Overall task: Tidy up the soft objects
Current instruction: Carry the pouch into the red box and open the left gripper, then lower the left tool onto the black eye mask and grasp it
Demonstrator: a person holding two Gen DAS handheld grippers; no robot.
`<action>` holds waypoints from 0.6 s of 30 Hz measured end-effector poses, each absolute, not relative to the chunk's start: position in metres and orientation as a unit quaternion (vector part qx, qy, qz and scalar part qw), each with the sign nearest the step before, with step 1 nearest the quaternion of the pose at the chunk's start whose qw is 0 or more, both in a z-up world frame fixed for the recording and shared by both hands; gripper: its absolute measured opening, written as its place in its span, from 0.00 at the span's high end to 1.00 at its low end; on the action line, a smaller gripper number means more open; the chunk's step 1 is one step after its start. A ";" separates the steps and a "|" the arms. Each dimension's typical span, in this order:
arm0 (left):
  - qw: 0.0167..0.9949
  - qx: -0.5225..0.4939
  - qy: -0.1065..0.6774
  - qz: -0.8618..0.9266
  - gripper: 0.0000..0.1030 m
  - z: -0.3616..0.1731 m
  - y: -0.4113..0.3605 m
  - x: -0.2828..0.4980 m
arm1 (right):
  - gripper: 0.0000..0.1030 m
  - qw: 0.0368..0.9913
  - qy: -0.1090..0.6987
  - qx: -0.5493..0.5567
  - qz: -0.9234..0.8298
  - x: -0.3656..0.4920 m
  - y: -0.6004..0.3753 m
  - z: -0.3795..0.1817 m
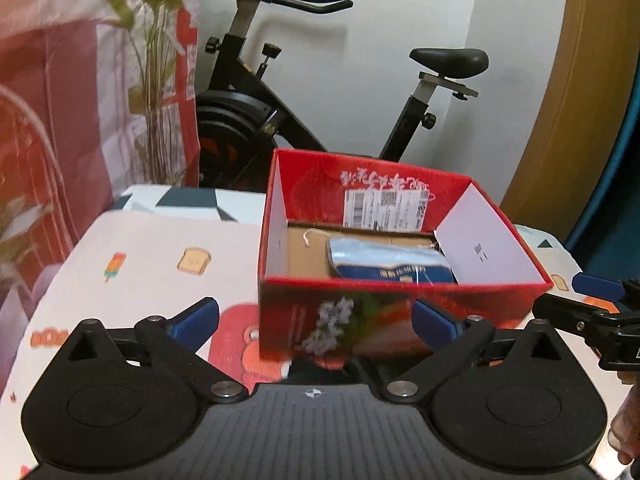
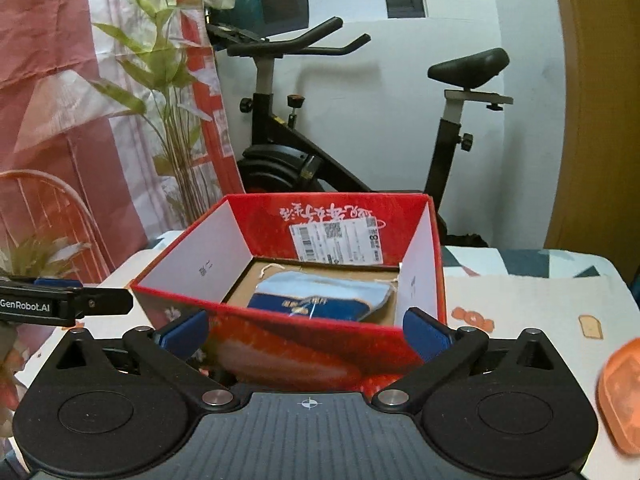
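A red cardboard box (image 1: 304,184) stands on the table with its flaps up. Inside it lies a soft blue drawstring pouch (image 1: 388,260) on the brown floor of the box. My left gripper (image 1: 316,322) is open just in front of the box's near wall, with nothing between its blue pads. At the right edge of that view, one pad (image 1: 596,286) of the other gripper shows beside the box. In the right wrist view, the box (image 2: 264,220) and pouch (image 2: 320,292) sit straight ahead. My right gripper (image 2: 306,334) is open and holds nothing.
The table wears a white cloth (image 1: 140,260) with cartoon prints. Behind it stand a black exercise bike (image 1: 280,120), a leafy plant (image 2: 168,80) and a red curtain (image 1: 48,120). An orange object (image 2: 620,392) lies at the right edge, a wooden door (image 1: 560,120) further right.
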State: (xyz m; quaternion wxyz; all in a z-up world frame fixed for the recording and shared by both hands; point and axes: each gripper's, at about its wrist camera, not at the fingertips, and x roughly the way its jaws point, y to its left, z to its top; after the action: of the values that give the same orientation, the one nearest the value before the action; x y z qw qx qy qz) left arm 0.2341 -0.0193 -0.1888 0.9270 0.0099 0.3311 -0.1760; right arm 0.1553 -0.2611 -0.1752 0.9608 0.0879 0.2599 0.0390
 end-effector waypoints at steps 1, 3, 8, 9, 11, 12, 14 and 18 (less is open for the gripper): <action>0.927 0.010 0.331 -0.174 0.00 -0.190 -0.018 0.230 | 0.00 0.962 0.258 0.085 0.037 0.151 -0.260 -0.177; 0.929 0.013 0.329 -0.170 0.00 -0.193 -0.015 0.222 | 0.00 0.964 0.253 0.078 0.035 0.141 -0.257 -0.181; 0.925 0.008 0.340 -0.172 0.00 -0.201 -0.009 0.206 | 0.00 0.963 0.257 0.069 0.032 0.122 -0.252 -0.195; 0.922 0.003 0.344 -0.175 0.00 -0.204 -0.008 0.204 | 0.00 0.963 0.260 0.069 0.031 0.119 -0.252 -0.198; 0.920 0.005 0.350 -0.178 0.00 -0.209 -0.008 0.199 | 0.00 0.960 0.269 0.075 0.030 0.113 -0.252 -0.206; 0.919 0.008 0.351 -0.177 0.00 -0.212 -0.008 0.196 | 0.00 0.959 0.272 0.078 0.029 0.111 -0.252 -0.210; 0.919 0.012 0.355 -0.173 0.00 -0.218 -0.008 0.192 | 0.00 0.956 0.279 0.085 0.028 0.107 -0.252 -0.218; 0.916 -0.002 0.363 -0.169 0.00 -0.227 -0.003 0.184 | 0.00 0.950 0.295 0.098 0.027 0.103 -0.252 -0.232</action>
State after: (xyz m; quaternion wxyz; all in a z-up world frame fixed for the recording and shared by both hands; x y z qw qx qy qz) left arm 0.1841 -0.0029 -0.2272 0.9162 -0.0025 0.3635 -0.1689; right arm 0.1034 -0.2520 -0.2319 0.9501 0.0976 0.2951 0.0270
